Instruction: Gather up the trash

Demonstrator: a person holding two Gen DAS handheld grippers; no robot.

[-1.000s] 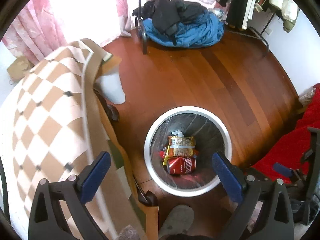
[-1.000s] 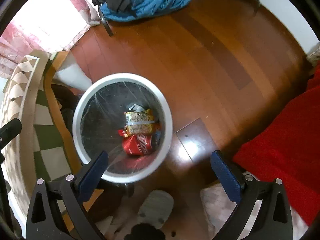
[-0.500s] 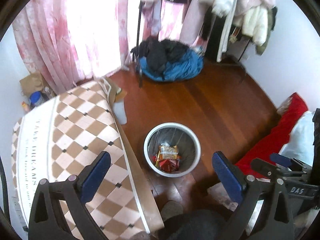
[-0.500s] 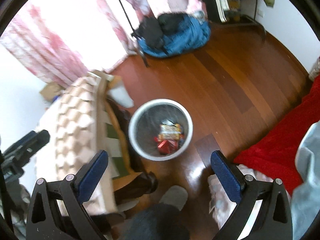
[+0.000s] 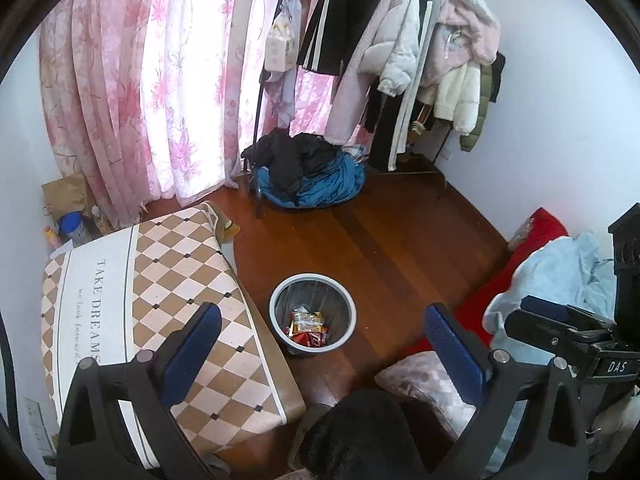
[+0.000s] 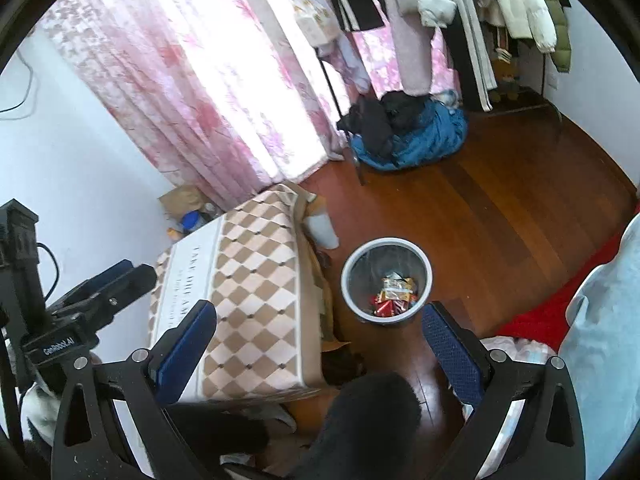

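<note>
Up close, the left gripper (image 5: 322,338) hangs spread wide with nothing between its blue pads, and the right gripper (image 6: 320,336) is just as wide and just as bare. Below them sits the bin (image 5: 312,314) on the wooden floor (image 5: 400,248), beside the checkered bed (image 5: 160,300), holding wrappers (image 5: 307,326) and what looks like a red can. Farther back lie a blue clothes heap (image 5: 316,184) and pink curtains (image 5: 160,80).
</note>
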